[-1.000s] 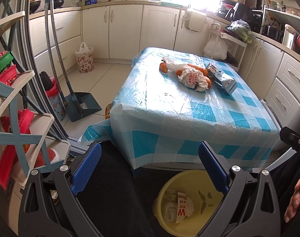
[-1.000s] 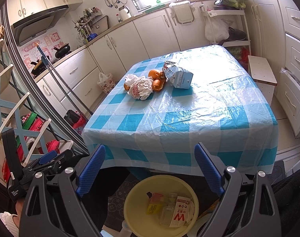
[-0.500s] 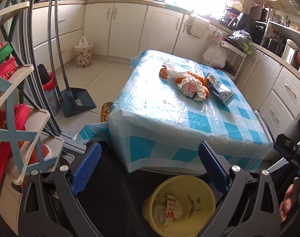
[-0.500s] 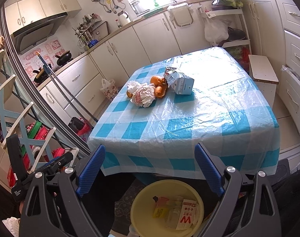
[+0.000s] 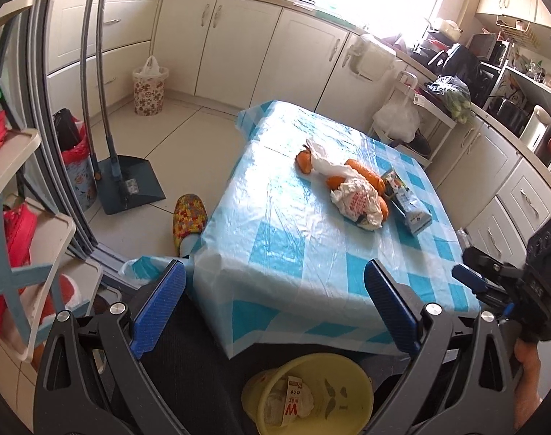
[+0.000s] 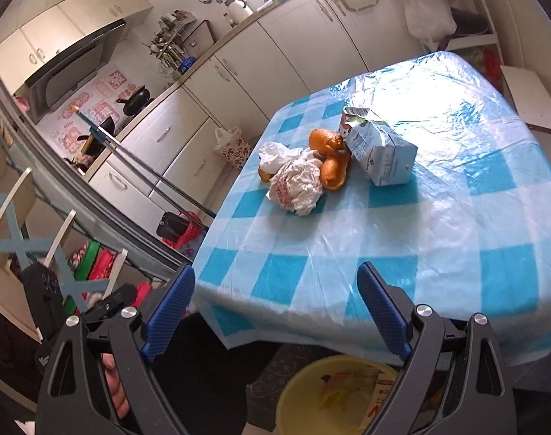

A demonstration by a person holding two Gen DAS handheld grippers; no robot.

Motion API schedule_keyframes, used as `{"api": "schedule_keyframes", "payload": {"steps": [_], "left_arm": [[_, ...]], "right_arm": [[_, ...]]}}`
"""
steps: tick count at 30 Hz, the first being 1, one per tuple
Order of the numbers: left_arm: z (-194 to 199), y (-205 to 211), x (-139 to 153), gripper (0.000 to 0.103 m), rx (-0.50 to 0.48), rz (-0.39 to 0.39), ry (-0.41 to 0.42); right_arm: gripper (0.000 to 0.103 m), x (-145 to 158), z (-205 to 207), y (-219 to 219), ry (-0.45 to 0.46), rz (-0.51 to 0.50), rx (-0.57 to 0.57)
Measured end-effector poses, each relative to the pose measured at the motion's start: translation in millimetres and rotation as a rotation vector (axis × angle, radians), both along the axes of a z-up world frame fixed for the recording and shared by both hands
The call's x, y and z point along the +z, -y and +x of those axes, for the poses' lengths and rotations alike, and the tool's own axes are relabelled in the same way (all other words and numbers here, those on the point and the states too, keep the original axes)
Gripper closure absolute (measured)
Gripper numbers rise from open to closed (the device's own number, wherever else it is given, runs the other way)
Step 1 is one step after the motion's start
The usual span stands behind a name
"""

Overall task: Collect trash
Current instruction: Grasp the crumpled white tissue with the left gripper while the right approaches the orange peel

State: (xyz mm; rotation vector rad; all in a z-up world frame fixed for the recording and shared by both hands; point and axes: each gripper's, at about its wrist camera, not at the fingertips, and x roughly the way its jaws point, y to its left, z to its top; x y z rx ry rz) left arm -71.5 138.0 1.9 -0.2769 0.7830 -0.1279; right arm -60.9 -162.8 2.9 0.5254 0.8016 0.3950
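Bucket on floor by table is loaded with wrappers. Peels, crumpled bag, carton are left on tabletop. Left gripper is held wide, empty; right gripper is empty, jaws closing slightly.

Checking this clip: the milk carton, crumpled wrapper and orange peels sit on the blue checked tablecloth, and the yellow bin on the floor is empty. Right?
Not quite. The yellow bin already holds trash, a printed wrapper among it, as the left wrist view shows. The milk carton, crumpled wrapper and orange peels do sit on the tablecloth.
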Motion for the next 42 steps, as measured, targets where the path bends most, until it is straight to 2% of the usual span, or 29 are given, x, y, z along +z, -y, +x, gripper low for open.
{"api": "schedule_keyframes", "payload": {"steps": [4,7,14,16,23,27,33,36,38,41,42], "left_arm": [[22,6,2,0.008,-0.016,0.045,0.005],[39,8,2,0.008,-0.026,0.059,-0.001],[81,27,-7,0.008,-0.078,0.079,-0.022],[97,32,-10,0.008,-0.091,0.043,-0.043],[164,49,-28,0.008,-0.052,-0.171,-0.139],[204,62,-47,0.008,-0.017,-0.252,-0.211],[250,77,-73,0.008,0.039,-0.337,-0.315],[262,83,-78,0.009,0.055,-0.354,-0.339],[267,89,-79,0.022,0.051,-0.349,-0.348],[275,99,-85,0.061,0.041,-0.340,-0.384],[276,100,-88,0.078,0.028,-0.342,-0.400]], "right_arm": [[0.034,-6,35,-3,-0.041,0.004,0.012],[0.040,-12,60,-7,-0.066,-0.006,0.010],[0.047,-26,103,-1,-0.106,-0.055,-0.067],[0.048,-32,110,1,-0.120,-0.077,-0.074],[0.053,-43,122,-1,-0.133,-0.148,-0.014],[0.062,-44,125,-1,-0.122,-0.161,0.007],[0.074,-45,128,-11,-0.122,-0.168,0.055],[0.079,-45,127,-7,-0.130,-0.151,0.053],[0.082,-45,125,-4,-0.131,-0.147,0.052],[0.084,-44,120,-1,-0.129,-0.149,0.057],[0.085,-45,119,0,-0.129,-0.147,0.059]]}}
